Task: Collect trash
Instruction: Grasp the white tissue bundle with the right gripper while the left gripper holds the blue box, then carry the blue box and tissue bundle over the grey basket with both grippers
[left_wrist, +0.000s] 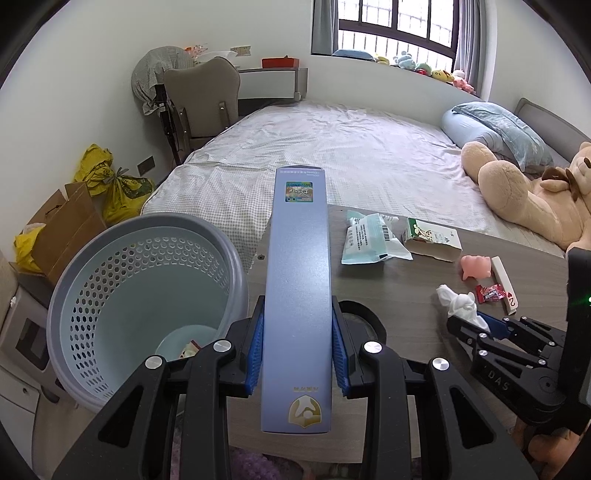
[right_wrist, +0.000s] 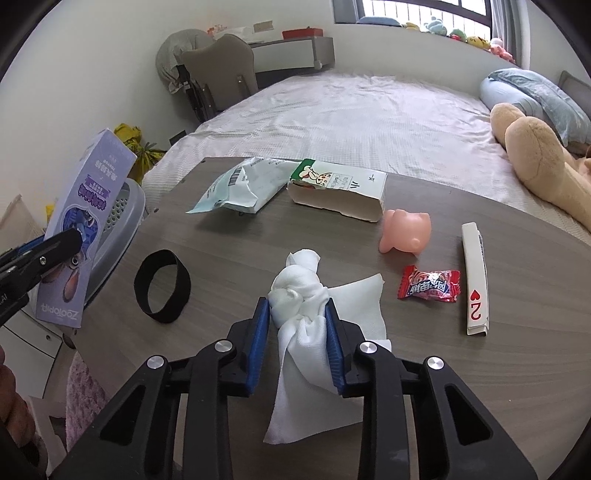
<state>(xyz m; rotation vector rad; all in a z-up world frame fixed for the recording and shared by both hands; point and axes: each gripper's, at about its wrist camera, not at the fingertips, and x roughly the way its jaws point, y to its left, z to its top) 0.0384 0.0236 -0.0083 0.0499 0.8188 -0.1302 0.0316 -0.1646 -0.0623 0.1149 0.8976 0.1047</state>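
My left gripper (left_wrist: 297, 325) is shut on a long blue-purple carton box (left_wrist: 298, 288), held lengthwise over the table's left edge, just right of the grey perforated trash bin (left_wrist: 122, 295). The box also shows in the right wrist view (right_wrist: 86, 221). My right gripper (right_wrist: 297, 308) is shut on a knotted white tissue (right_wrist: 301, 295) resting on the wooden table (right_wrist: 221, 236); it shows in the left wrist view (left_wrist: 460, 304). A white-green plastic wrapper (right_wrist: 240, 190), a torn green-white carton (right_wrist: 338, 194) and a red candy wrapper (right_wrist: 428, 284) lie on the table.
A black elastic band (right_wrist: 162, 286), a pink toy pig (right_wrist: 406, 230) and a playing-card box (right_wrist: 474, 277) lie on the table. The bed (left_wrist: 332, 147) is behind, with a teddy bear (left_wrist: 535, 195). The bin holds a little trash at the bottom.
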